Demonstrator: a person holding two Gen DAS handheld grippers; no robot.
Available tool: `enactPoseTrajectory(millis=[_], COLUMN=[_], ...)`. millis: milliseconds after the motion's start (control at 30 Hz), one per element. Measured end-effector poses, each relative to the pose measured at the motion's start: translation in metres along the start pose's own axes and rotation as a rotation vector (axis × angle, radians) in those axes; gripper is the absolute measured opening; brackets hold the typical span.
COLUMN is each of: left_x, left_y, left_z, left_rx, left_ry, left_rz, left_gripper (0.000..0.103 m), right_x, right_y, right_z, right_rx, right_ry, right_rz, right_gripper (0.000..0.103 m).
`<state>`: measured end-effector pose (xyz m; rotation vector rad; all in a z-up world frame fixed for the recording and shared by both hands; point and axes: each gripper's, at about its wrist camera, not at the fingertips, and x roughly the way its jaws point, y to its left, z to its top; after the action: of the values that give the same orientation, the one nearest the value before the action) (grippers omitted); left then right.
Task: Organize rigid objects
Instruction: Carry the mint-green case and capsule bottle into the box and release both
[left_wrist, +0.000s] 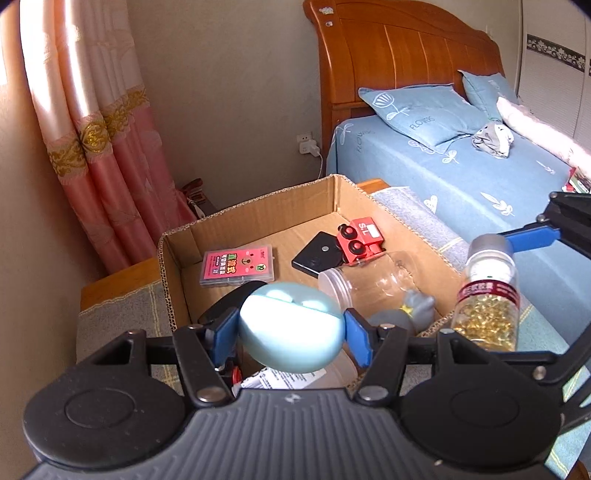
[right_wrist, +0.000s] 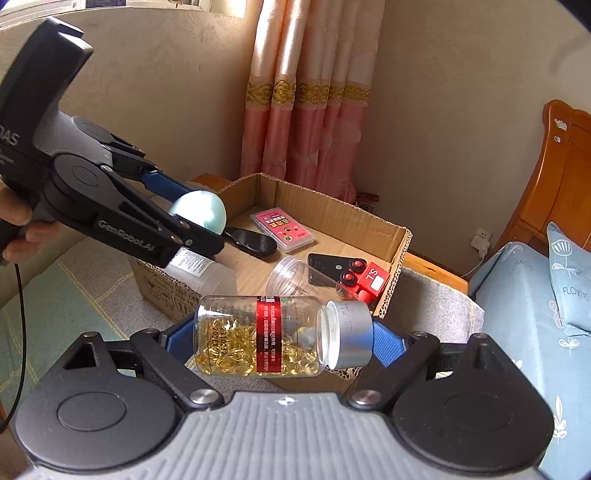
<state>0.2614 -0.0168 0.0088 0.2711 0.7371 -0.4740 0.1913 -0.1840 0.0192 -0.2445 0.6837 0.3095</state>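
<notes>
Up above the near edge of the cardboard box (left_wrist: 258, 218), the left gripper (left_wrist: 291, 328) clamps a pale blue egg-shaped case (left_wrist: 291, 328) between its blue pads, one pad on each side. Inside the box, toward its far left corner, lies a pink card pack (left_wrist: 238, 266) in a clear case, flat on the bottom. Next along the bottom sits a black flat square (left_wrist: 317, 256), and touching its right side is a red toy truck (left_wrist: 360, 240) tipped so its wheels show. Nearer the front edge an empty clear jar (left_wrist: 365, 282) lies on its side with its open mouth toward the left. By the near right corner a grey figure (left_wrist: 417, 308) is partly hidden, too blurred to name. Further right, just outside the box's right wall, the right gripper (right_wrist: 284, 338) spreads wide yet grips a clear bottle (right_wrist: 258, 338) of golden capsules end to end, one pad on its base and the other on its silver cap (right_wrist: 351, 338). In the right wrist view this bottle lies crosswise above the box's near corner.
</notes>
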Motion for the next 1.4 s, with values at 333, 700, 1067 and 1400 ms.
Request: enactPoseTrajectory(millis=[333,700,1067,1400], left_x=[-0.025,-0.062,-0.071,-0.075], left_y=[0.011,-0.004,0.000,-0.003], left_z=[-0.027,-0.077,-0.080,-0.072], left_rx=[-0.102,-0.168,-0.239,-0.303], left_ry=[-0.105,-0.094,-0.069,0.018], left_rz=[0.123,0.265,0.295,0.340], left_gripper=[0.100,0.102,0.102,0.102], right_x=[0.014,0.077,0.074,0.012], right_y=[-0.007,-0.010,-0.001,0.024], right_z=[0.026,0.081,0.081,0.030], right_rx=[-0.008,0.045,0.140,0.254], right_ry=[0.003,0.040,0.109,0.178], right_rz=[-0.028,-0.032,-0.070,-0.227], right_gripper=[0.096,0.096,0.103,0.103])
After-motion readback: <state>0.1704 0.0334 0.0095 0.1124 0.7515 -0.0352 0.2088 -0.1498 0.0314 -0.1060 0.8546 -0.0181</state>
